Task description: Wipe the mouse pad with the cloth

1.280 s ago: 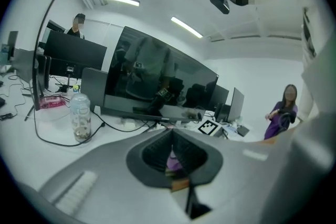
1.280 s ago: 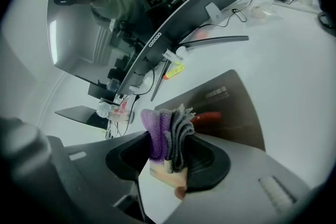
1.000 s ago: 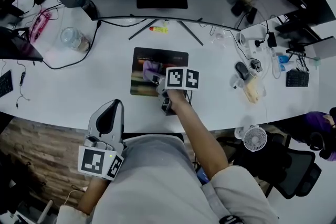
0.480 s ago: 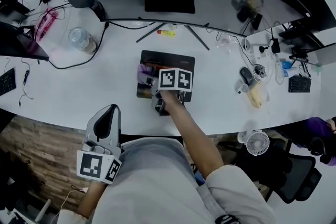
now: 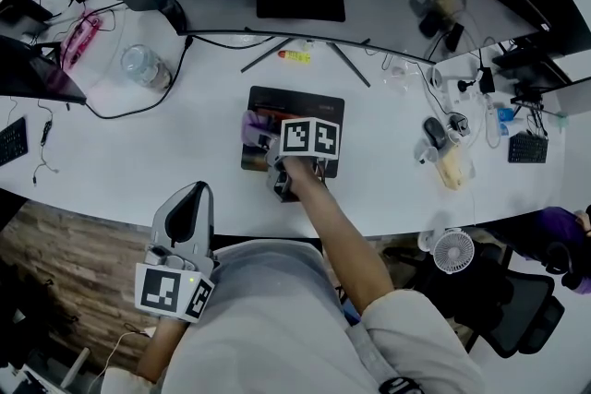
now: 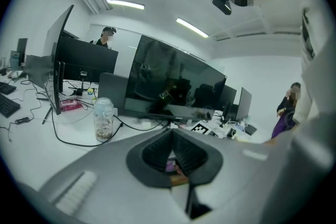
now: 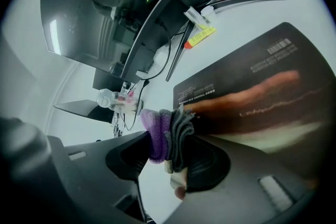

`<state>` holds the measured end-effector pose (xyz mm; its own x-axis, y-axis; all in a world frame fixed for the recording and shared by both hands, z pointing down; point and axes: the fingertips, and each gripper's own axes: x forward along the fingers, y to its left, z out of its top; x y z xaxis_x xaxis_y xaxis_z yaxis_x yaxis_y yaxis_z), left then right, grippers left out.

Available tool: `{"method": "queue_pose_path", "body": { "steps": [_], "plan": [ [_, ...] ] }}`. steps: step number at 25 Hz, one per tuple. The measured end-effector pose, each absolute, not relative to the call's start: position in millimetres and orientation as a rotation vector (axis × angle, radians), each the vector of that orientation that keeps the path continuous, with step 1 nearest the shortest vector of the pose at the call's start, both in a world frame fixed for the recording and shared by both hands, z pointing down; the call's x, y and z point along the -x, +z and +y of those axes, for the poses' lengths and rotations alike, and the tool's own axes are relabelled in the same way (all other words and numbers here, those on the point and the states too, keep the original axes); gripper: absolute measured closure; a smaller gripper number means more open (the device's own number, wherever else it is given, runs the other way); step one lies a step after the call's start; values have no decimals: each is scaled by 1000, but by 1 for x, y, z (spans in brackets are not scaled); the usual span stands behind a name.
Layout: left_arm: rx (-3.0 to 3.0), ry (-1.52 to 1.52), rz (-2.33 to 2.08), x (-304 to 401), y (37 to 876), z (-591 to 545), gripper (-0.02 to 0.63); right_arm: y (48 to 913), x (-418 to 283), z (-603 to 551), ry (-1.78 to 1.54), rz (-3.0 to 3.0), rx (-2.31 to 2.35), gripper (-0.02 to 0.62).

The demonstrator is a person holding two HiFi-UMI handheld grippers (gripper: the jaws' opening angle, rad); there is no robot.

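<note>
A dark mouse pad with an orange streak lies on the white desk, in front of the monitor stand; the right gripper view shows it filling the right side. My right gripper is shut on a folded purple and grey cloth, whose purple edge rests on the pad's left part. My left gripper hangs off the desk's near edge, low at the left, jaws closed together with nothing between them.
A curved monitor stands behind the pad, with a yellow tube under it. A glass jar and a black cable are at the left. A mouse, cables and a small fan are at the right.
Over the last second the right gripper slid the cloth to the left across the pad; in the last half second it barely moved. The left gripper stayed where it was.
</note>
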<state>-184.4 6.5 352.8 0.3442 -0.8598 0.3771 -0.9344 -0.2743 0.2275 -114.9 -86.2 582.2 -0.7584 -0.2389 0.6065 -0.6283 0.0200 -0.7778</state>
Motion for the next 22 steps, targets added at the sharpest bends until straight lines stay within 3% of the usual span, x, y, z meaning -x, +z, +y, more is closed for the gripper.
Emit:
{"method": "queue_pose_path", "body": {
  "steps": [22],
  "plan": [
    [-2222,243,-1532,159,359,8,606,584,72,-81,1814,-1960,-917,402]
  ]
}}
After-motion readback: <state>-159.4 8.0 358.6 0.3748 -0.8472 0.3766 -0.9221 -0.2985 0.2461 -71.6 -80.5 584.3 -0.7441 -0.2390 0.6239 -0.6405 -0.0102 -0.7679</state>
